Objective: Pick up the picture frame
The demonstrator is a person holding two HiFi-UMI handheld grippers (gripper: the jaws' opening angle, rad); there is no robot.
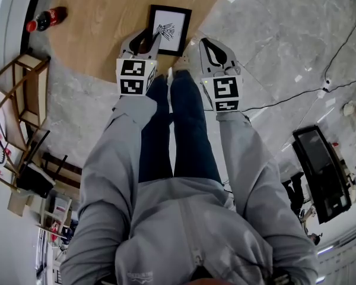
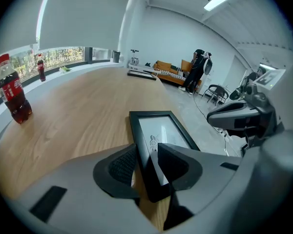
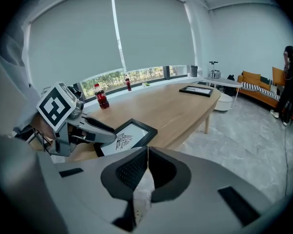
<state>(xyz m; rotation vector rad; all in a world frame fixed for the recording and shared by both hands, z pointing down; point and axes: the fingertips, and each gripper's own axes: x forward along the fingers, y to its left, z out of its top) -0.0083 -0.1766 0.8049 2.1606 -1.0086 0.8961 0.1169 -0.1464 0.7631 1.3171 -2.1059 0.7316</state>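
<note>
A black picture frame (image 1: 172, 22) with a white print lies low over the wooden table (image 1: 101, 22), close to its rounded edge. My left gripper (image 1: 149, 35) is shut on the frame's near left corner. In the left gripper view the frame (image 2: 161, 130) runs away from the left gripper (image 2: 149, 152), one jaw over its glass and the other against its outer rim. I cannot tell whether the frame is off the wood. My right gripper (image 1: 209, 42) hangs to the right of the frame, over the marble floor. The right gripper (image 3: 147, 152) is shut with nothing held.
A cola bottle (image 1: 45, 18) stands at the table's far left. Another dark frame (image 3: 198, 90) lies at the table's far end. A wooden rack (image 1: 24, 82) is to the left, a cable (image 1: 296, 97) and a black case (image 1: 320, 171) on the floor to the right. A person (image 2: 198, 69) stands by an orange sofa.
</note>
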